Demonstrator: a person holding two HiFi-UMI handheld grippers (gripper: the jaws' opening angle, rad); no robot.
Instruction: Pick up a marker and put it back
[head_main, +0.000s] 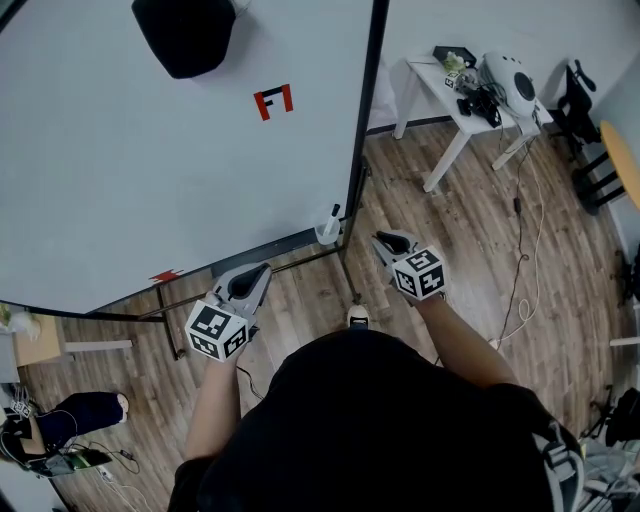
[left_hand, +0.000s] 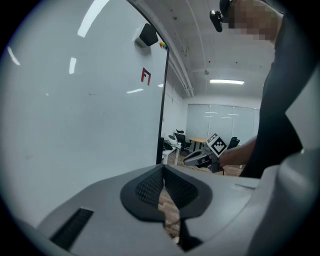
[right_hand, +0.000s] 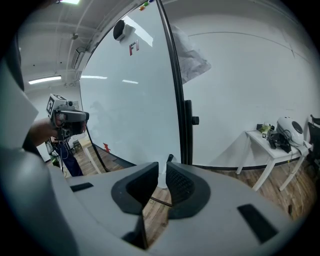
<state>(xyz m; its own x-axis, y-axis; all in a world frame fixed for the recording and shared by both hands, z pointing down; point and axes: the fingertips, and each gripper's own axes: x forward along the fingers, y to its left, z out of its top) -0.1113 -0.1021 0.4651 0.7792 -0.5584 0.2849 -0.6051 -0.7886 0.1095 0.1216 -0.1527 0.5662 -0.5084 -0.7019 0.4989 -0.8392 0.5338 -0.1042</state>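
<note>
One marker (head_main: 334, 212) stands upright in a white cup (head_main: 327, 235) at the whiteboard's (head_main: 150, 180) lower corner. It is dead ahead of my right hand-held gripper (head_main: 382, 240), the nearer one, whose jaws are narrowly apart and empty. My left hand-held gripper (head_main: 258, 272) is pinched together on nothing.

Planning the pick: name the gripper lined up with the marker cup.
The right gripper: the marker cup shows between its parted jaws; the left gripper, jaws shut, frames only floor.
</note>
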